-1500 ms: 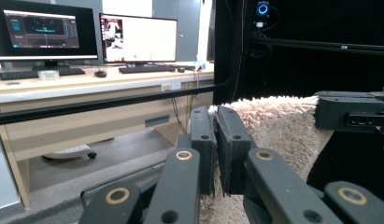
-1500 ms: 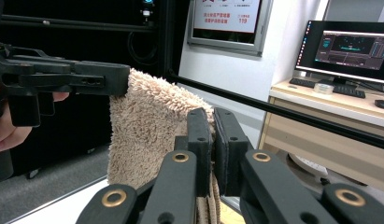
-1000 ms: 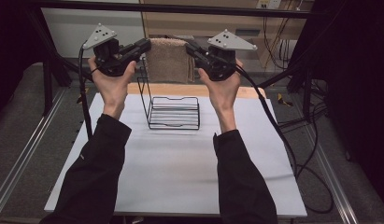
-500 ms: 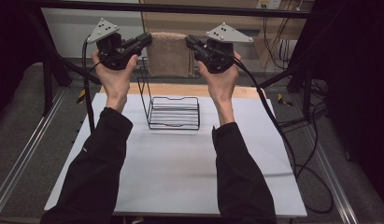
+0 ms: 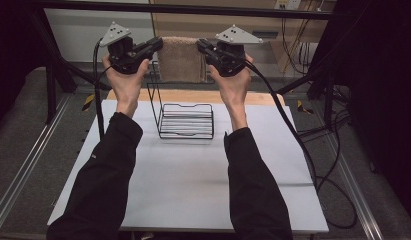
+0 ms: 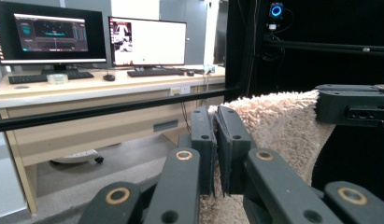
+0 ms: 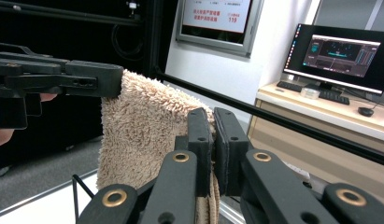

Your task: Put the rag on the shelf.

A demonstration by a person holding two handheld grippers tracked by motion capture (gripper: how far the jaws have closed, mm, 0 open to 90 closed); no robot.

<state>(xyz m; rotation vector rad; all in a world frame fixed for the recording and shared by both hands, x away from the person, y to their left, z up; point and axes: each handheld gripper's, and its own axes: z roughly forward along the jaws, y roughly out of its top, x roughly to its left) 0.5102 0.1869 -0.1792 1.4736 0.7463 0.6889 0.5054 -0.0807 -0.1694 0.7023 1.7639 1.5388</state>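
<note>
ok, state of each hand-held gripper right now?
Left hand-held gripper: shut on the towel's left top corner.
Right hand-held gripper: shut on the towel's right top corner.

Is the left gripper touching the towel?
Touching. In the left gripper view the left gripper has its jaws shut on an upper corner of the towel, with the pile pinched between them.

A: Diff vs a second ago?

B: Both hands sit farther from the person now. Left gripper (image 5: 155,46) and right gripper (image 5: 202,46) are higher in the high view, beyond the far side of the wire rack (image 5: 185,120).

A: Towel?

B: Towel (image 5: 180,60) goes with them, more of its hanging part in sight between the grippers.

A: Arms?

B: Stretched out more.
</note>
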